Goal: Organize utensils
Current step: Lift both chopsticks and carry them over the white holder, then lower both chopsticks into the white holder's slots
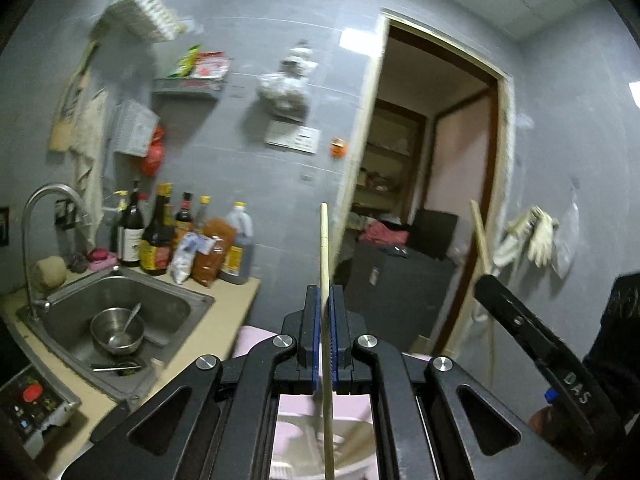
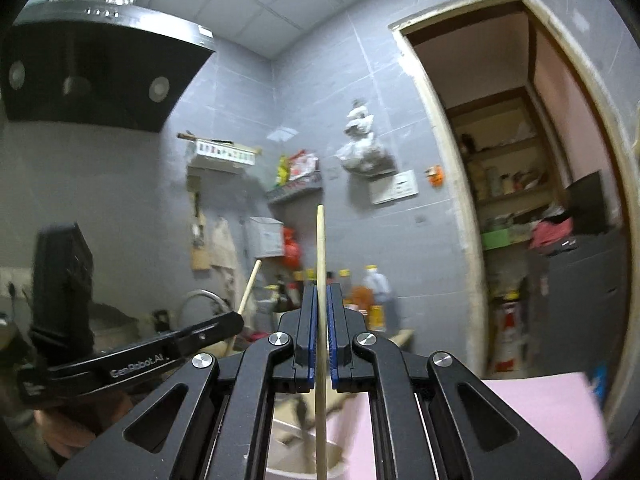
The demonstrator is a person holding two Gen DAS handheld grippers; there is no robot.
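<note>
My left gripper (image 1: 325, 300) is shut on a pale wooden chopstick (image 1: 324, 248) that stands upright between the blue pads and runs down past them. My right gripper (image 2: 320, 300) is shut on a second wooden chopstick (image 2: 320, 248), also upright. Each gripper shows in the other's view: the right one (image 1: 486, 280) with its chopstick (image 1: 480, 232) at the right, the left one (image 2: 236, 320) with its chopstick (image 2: 250, 284) at the left. Below both grippers lies a white container (image 2: 296, 452) on a pink surface (image 2: 540, 420); its contents are blurred.
A steel sink (image 1: 120, 320) with a metal bowl and spoon (image 1: 118, 330) sits at the left, under a faucet (image 1: 48, 208). Sauce bottles (image 1: 160, 236) stand behind it. A range hood (image 2: 92, 64) hangs upper left. An open doorway (image 1: 432, 200) is on the right.
</note>
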